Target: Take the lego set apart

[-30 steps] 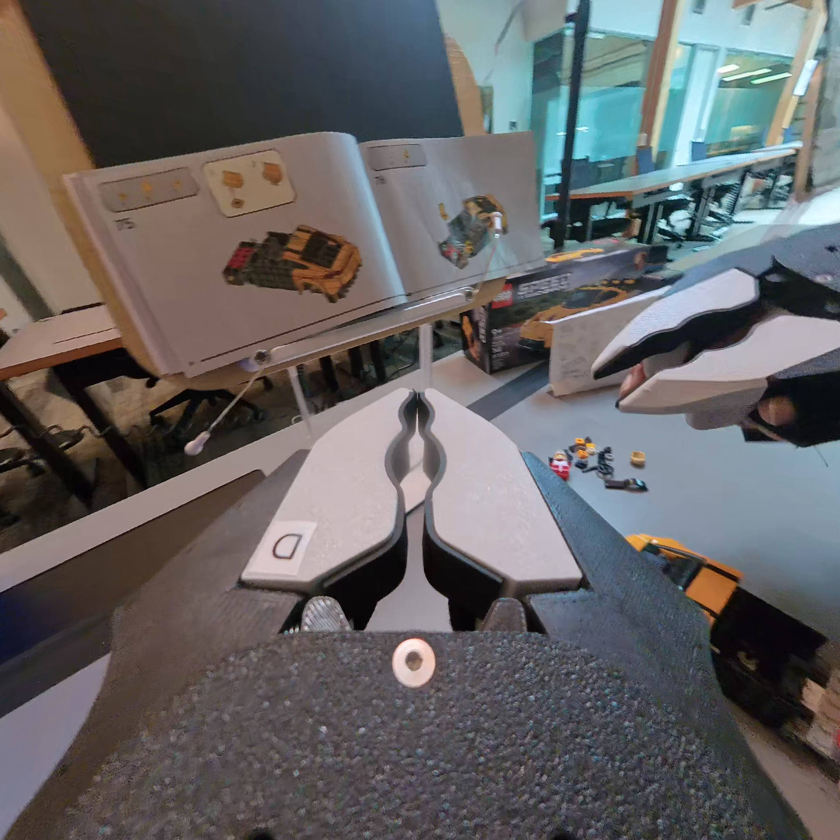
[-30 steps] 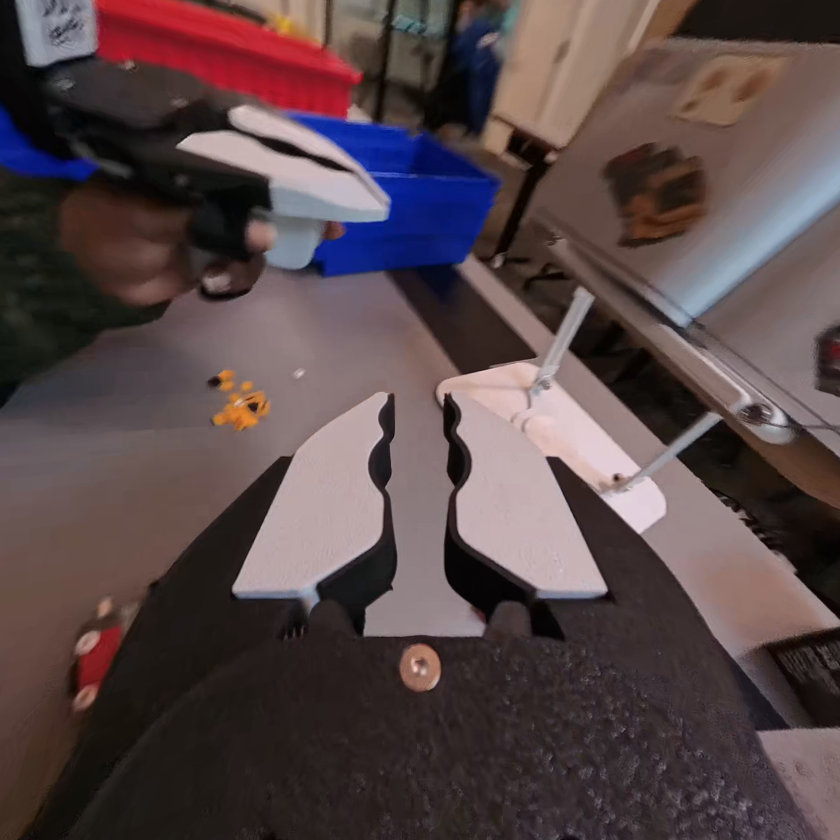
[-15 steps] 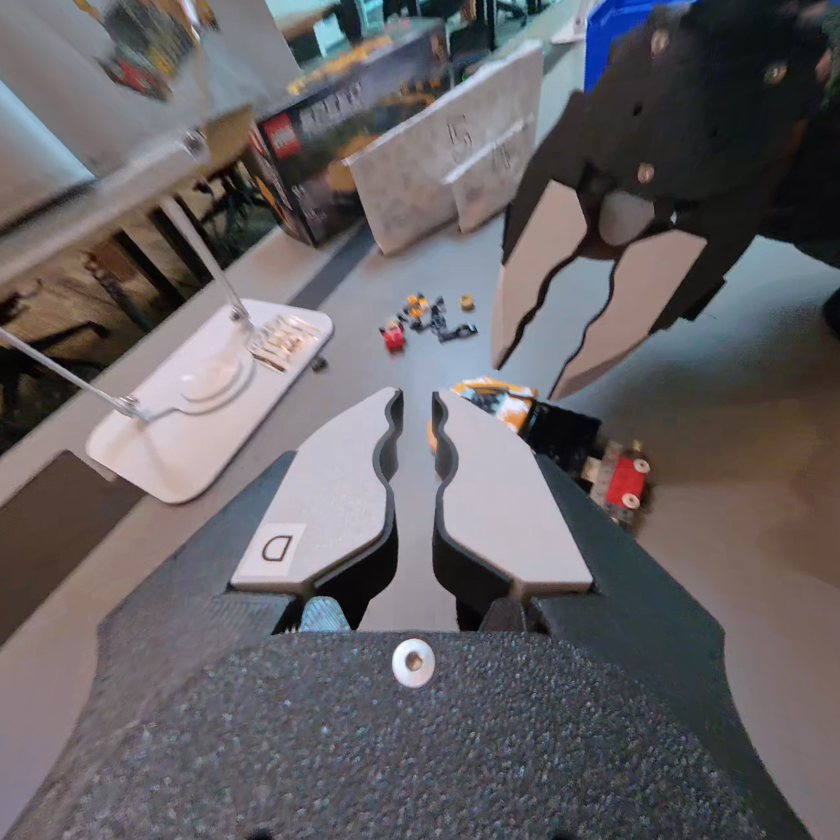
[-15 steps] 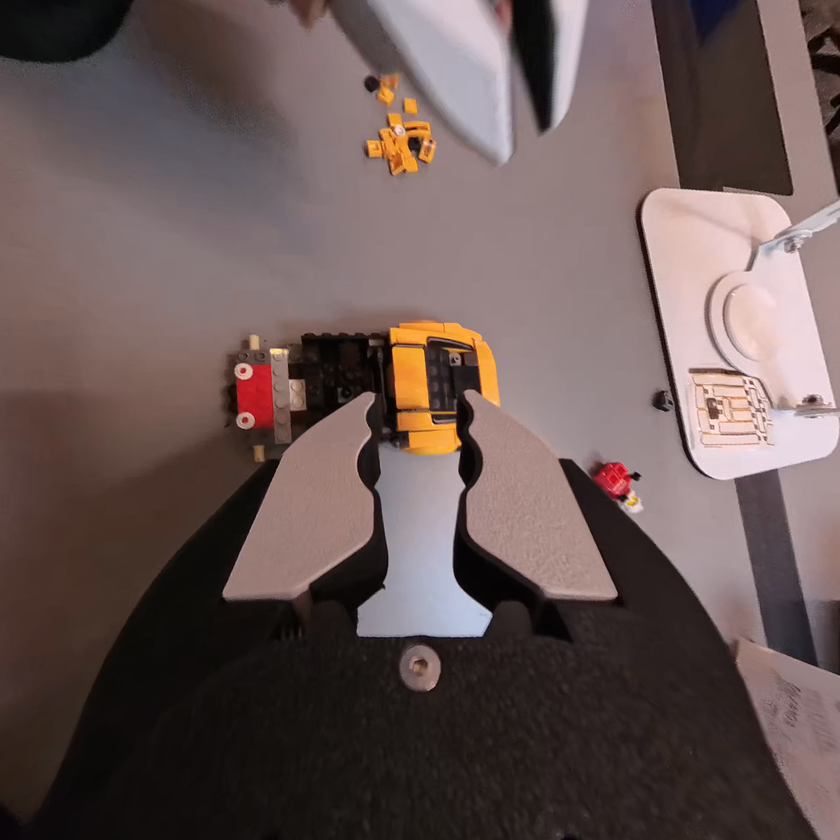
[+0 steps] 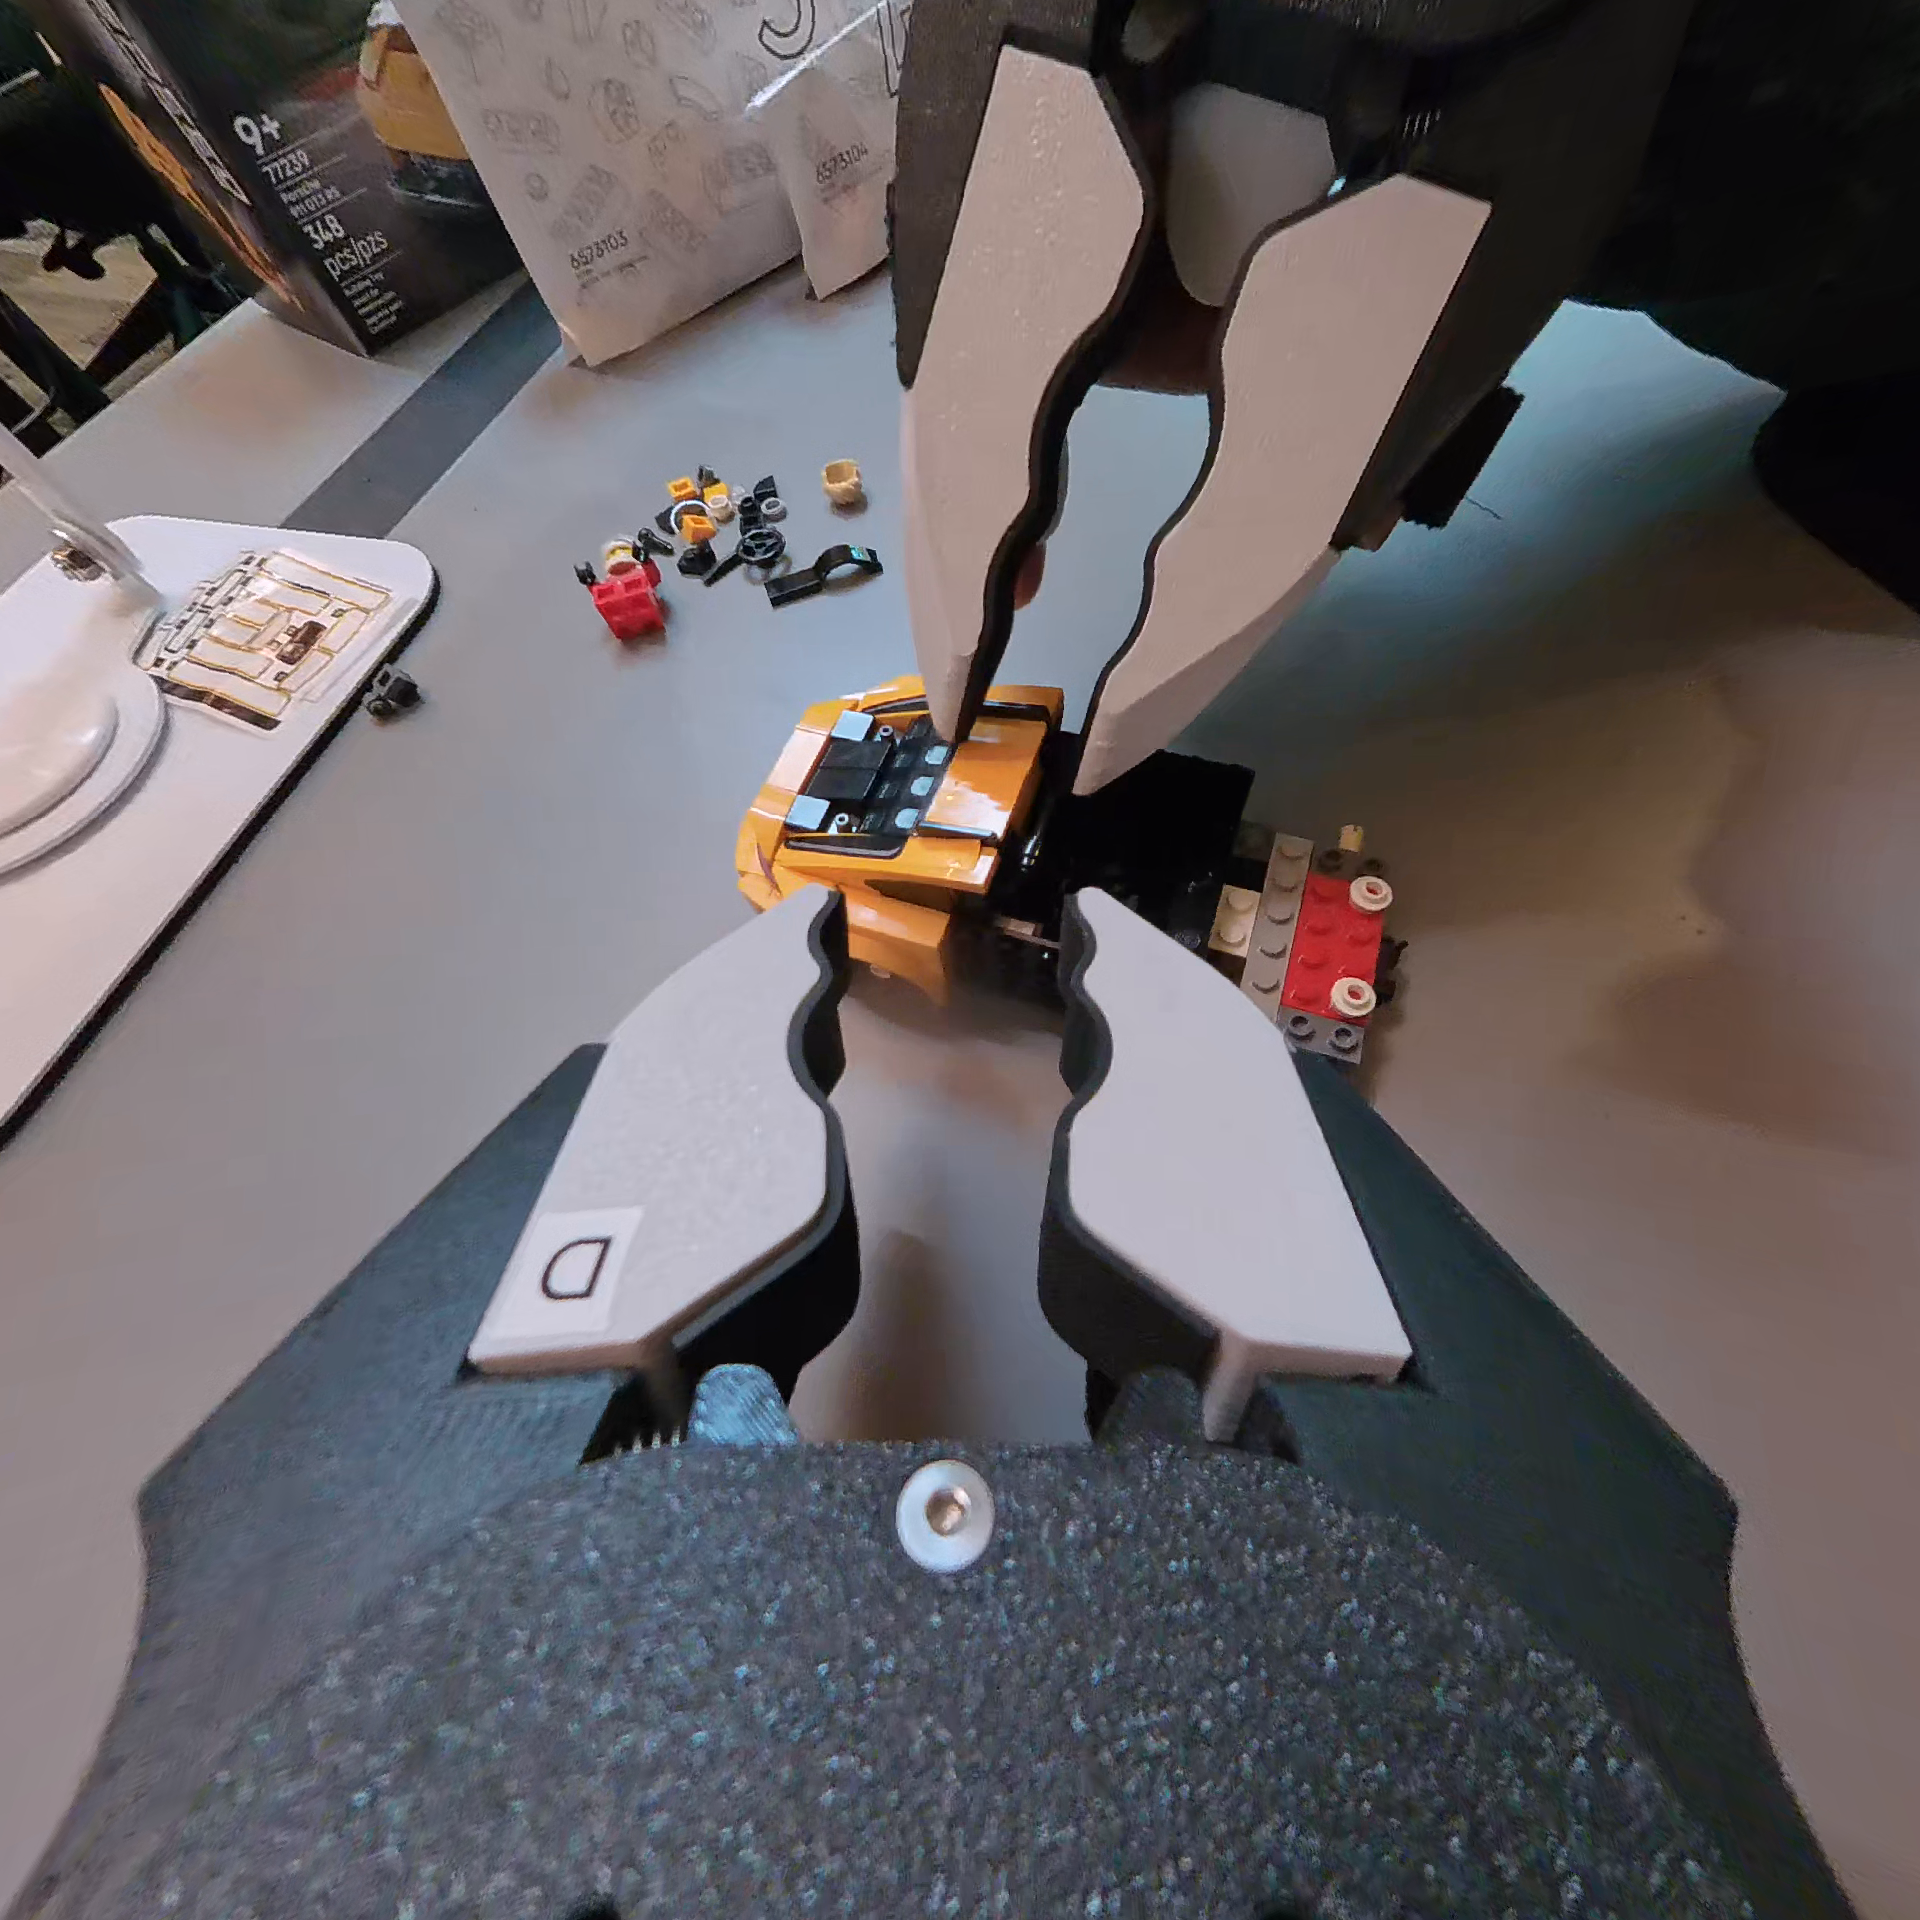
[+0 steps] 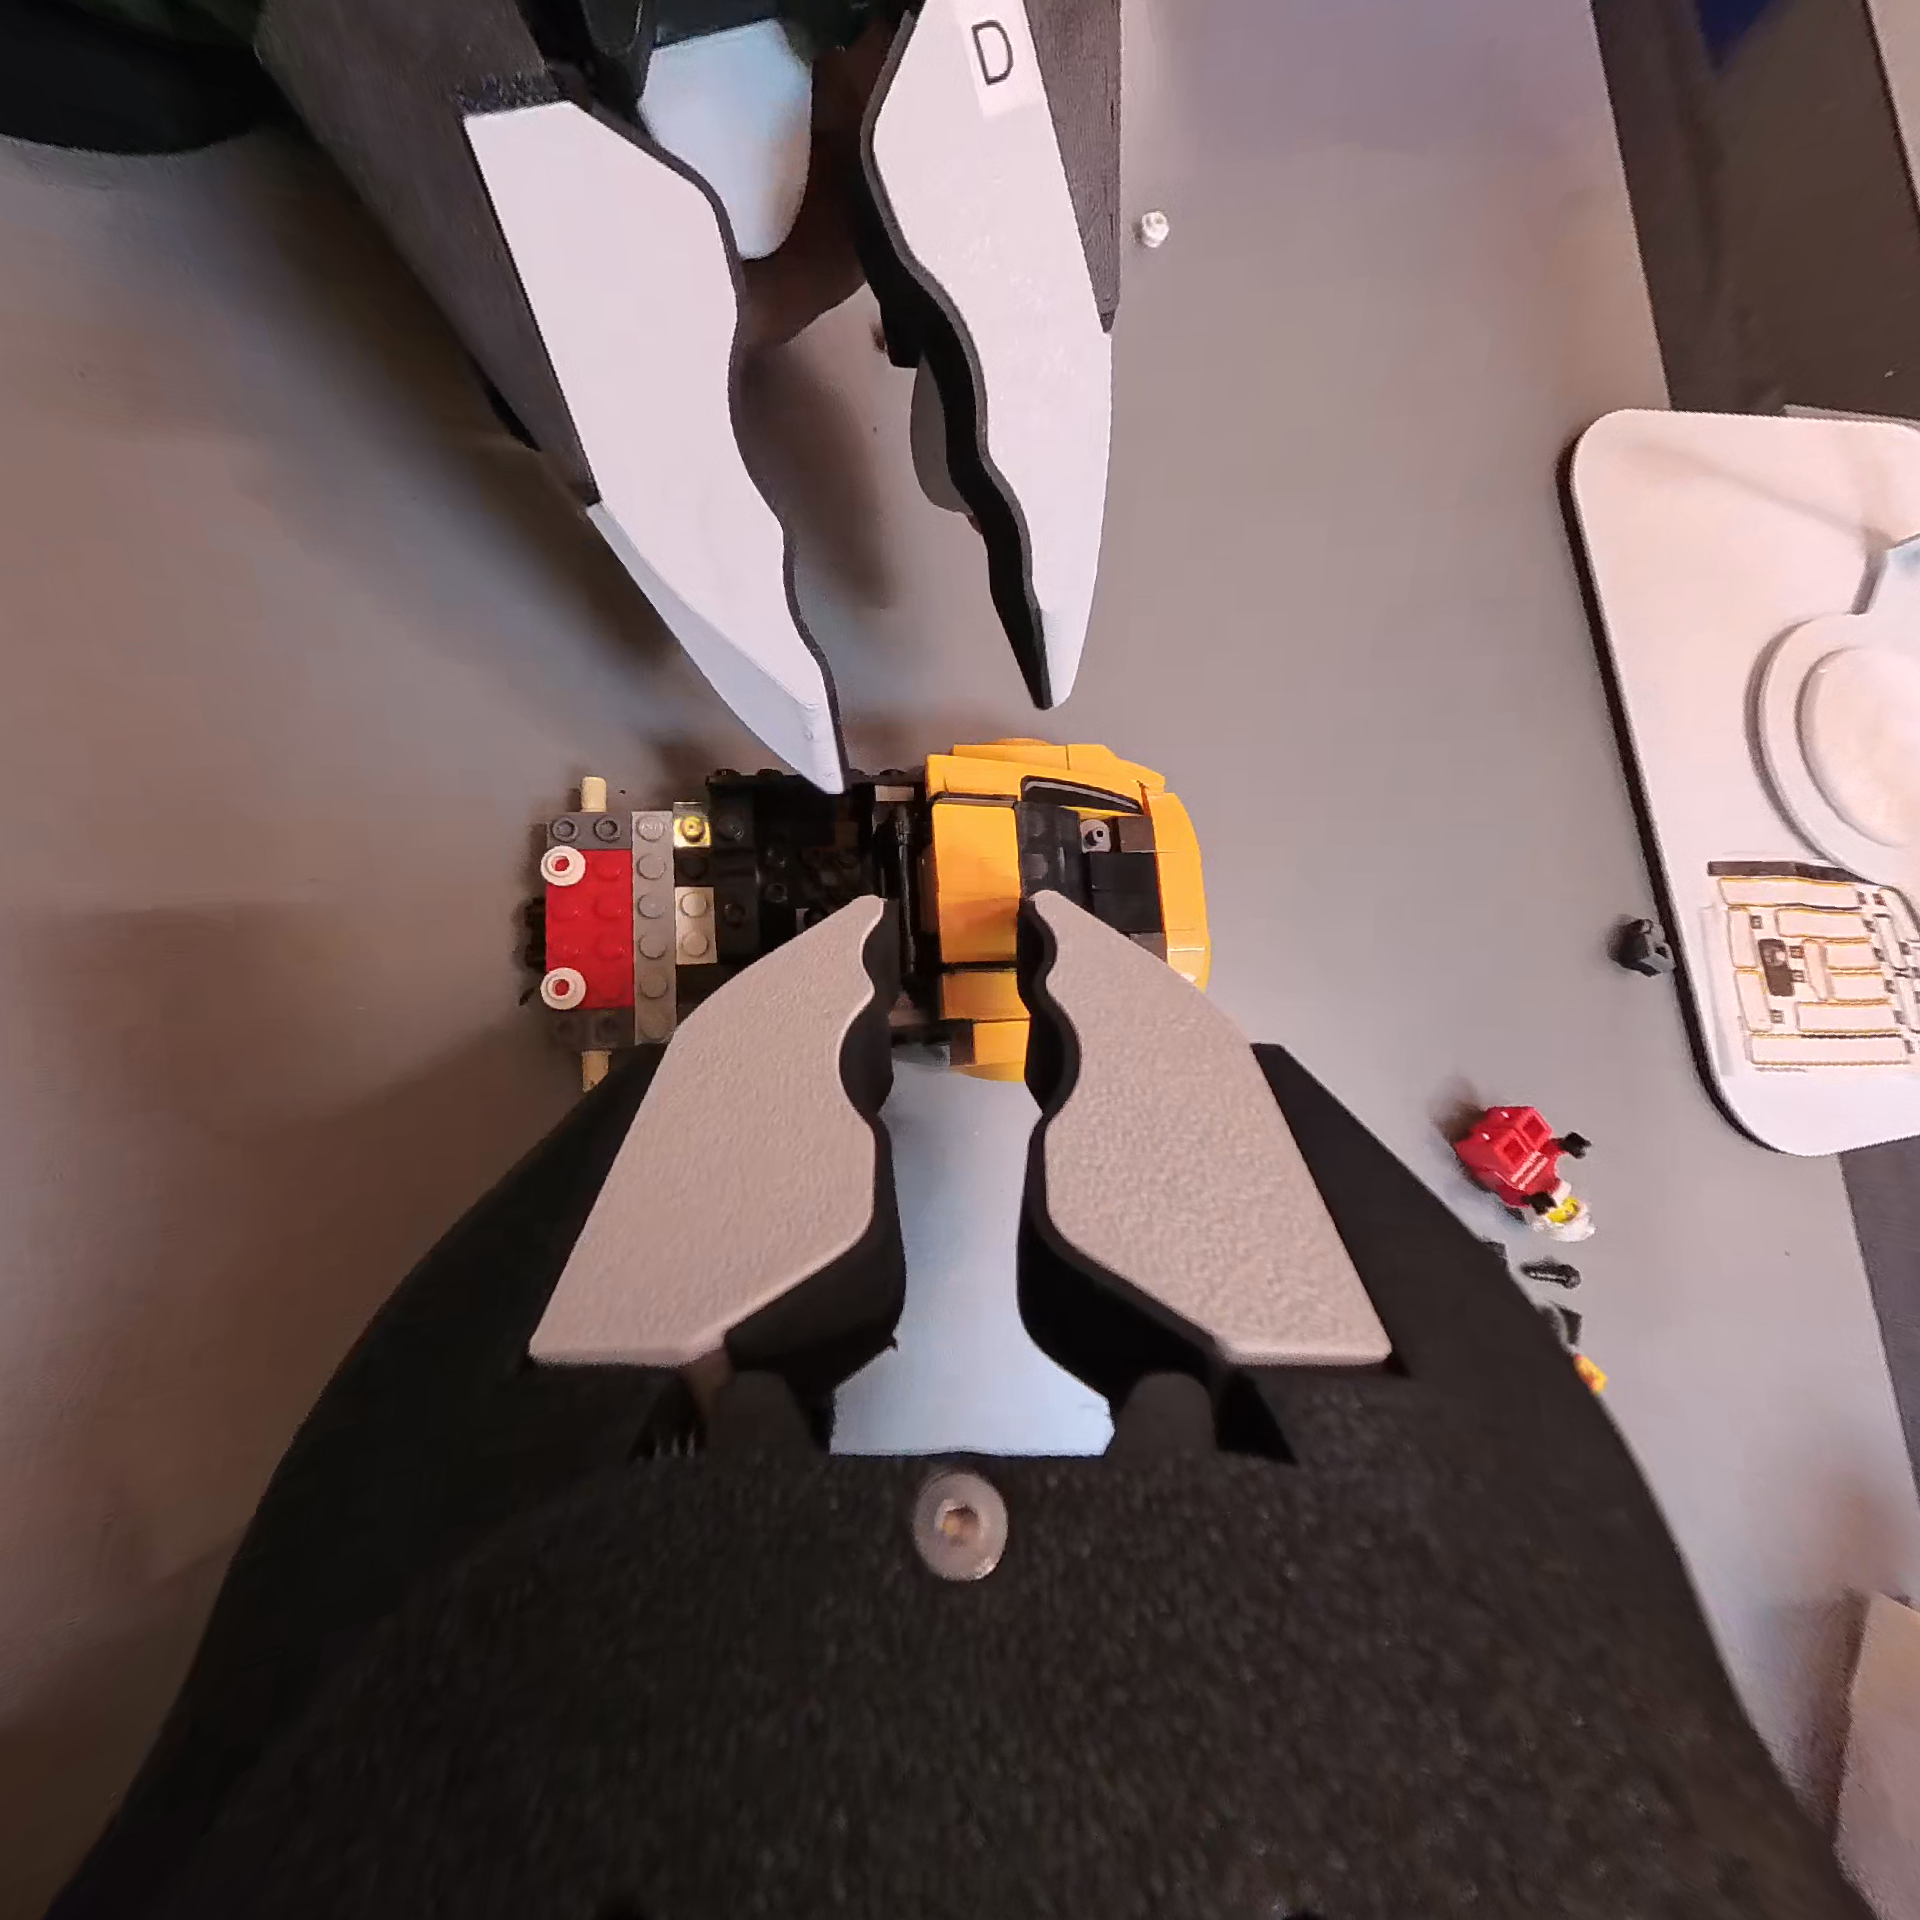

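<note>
closing in on the lego car [image 5: 904, 821] from both sides, neither gripper gripping yet. car sits on the grey counter [image 5: 436, 935], orange front section toward the white stand base [image 5: 208, 665], black middle and red rear plate [image 5: 1330, 935] at the other end, all joined. left gripper [image 5: 945, 909] has jaws apart, tips just short of the car's near side, straddling the seam between orange and black. right gripper [image 6: 951, 914] comes down from above, jaws also apart, one tip over the orange hood, the other by the black middle; whether it touches is hard to tell. loose small pieces [image 5: 727, 540] and a red minifigure [image 6: 1522, 1164] lie nearby, apart from the car. judgement: step in hand is splitting the orange front off the chassis. do it well by clamping the left on the black chassis low and firm to pin it, right pinching the orange block across its sides, then rocking up rather than pulling straight. risk: the car sliding, or bits scattering.
</note>
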Available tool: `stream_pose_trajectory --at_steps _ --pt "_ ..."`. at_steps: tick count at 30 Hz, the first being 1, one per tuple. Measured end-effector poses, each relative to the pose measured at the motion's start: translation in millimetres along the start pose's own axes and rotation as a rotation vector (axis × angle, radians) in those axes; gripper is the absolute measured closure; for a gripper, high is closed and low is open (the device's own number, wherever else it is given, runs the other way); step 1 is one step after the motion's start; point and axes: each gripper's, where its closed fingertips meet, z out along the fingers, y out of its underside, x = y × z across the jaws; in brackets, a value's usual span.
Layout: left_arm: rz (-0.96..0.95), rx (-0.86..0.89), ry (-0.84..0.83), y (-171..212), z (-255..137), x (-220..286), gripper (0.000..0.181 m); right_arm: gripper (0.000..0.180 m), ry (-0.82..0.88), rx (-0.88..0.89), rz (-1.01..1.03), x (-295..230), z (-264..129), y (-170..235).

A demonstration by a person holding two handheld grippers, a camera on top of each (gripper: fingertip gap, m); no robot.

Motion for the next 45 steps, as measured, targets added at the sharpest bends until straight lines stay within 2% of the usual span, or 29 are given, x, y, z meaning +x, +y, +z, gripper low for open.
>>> stream_pose_trajectory --at_steps 15,29,45 --pt "-0.003 0.024 -0.003 -2 3 0 0.145 0.168 -0.005 0.047 0.049 2 1 -2" --pt "0.023 0.036 -0.024 -6 2 -1 0.146 0.168 0.008 0.041 0.051 2 1 -2" --pt "-0.043 0.110 -0.102 -16 -13 -18 0.152 0.169 0.022 0.042 0.042 2 1 -2"
